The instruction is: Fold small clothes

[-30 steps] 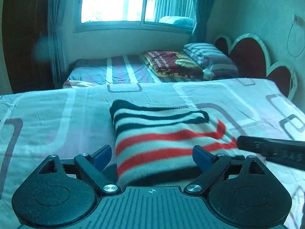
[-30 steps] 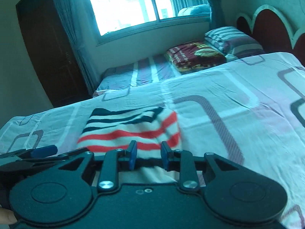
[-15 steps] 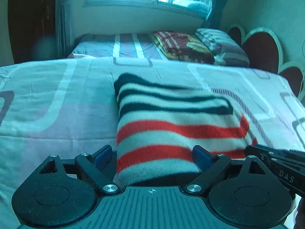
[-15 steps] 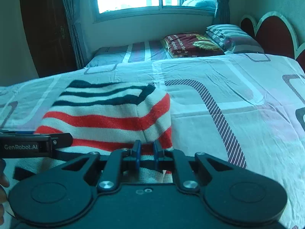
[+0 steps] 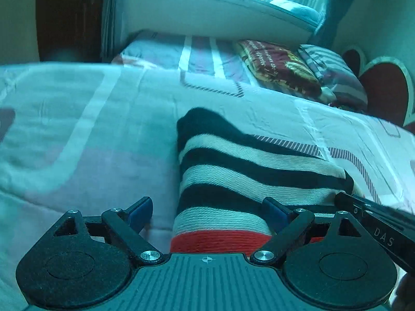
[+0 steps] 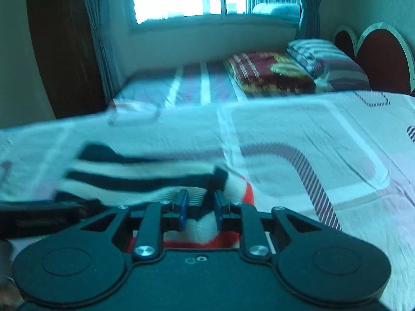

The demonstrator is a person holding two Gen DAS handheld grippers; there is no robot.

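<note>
Pale pink patterned bedsheet (image 5: 77, 134) is stretching under both tools, its fabric lightly creased. Left gripper (image 5: 207, 211) is standing wide, released, its blue pads (image 5: 140, 210) straddling the near left corner of the folded knitted sweater with black, white and red stripes (image 5: 249, 171). Only the right-wrist view is showing the right gripper (image 6: 199, 207), its narrow jaws opening with ribbed knit bunched between them at the sweater's right edge. At two o'clock a maroon folded blanket (image 5: 277, 64) is lying beside a striped pillow (image 6: 324, 57).
</note>
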